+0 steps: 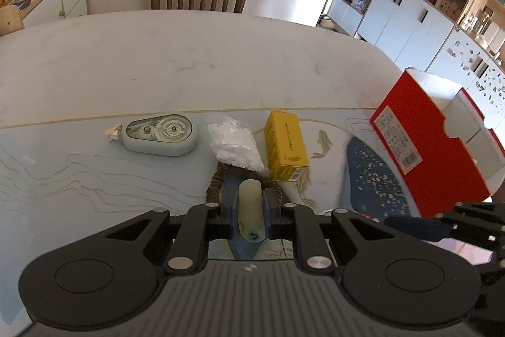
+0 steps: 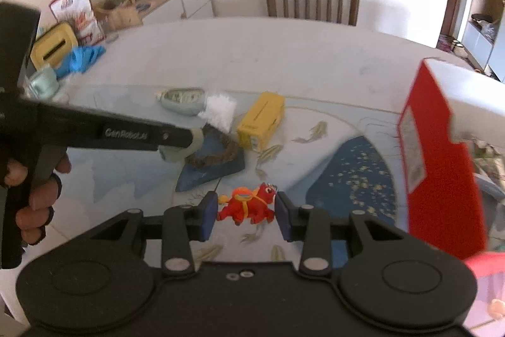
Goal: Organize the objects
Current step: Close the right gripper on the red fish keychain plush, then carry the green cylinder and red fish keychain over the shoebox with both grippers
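On the counter [image 1: 189, 52], going left to right in the left wrist view, we saw a grey-green tape dispenser [image 1: 161, 133] lying flat; just beside it a clear bag of white bits [image 1: 233, 146]; then a yellow box [image 1: 285, 146] touching the bag's right edge; then, well to the right, a red box [image 1: 432, 144] tilted and open at the top. Near the bag's lower end lay a dark braided ring [image 1: 216, 183], partly hidden by our left claw [image 1: 250, 210]. That claw was clenched on a pale green cylinder [image 1: 251, 207], which stood lengthwise between the blue pads [image 1: 233, 210]; the cylinder's near end bore a dark smudge.

In the right wrist view we saw, at the far left, a hand [image 2: 34, 195] gripping the left tool's handle; its claw [image 2: 176, 147] reached in over the ring [image 2: 214, 158] with the cylinder [image 2: 180, 147] in its tip; behind lay the dispenser [image 2: 183, 98], the bag [image 2: 221, 109] and the yellow box [image 2: 262, 119]. Nearer us, the right claw [image 2: 246, 212] was grasping a red toy [image 2: 249, 206] with an orange strap, both pads against its ends; the toy hung above a mat [image 2: 353, 172] printed with fish; the red box [image 2: 442, 163] stood at the right, blurred.
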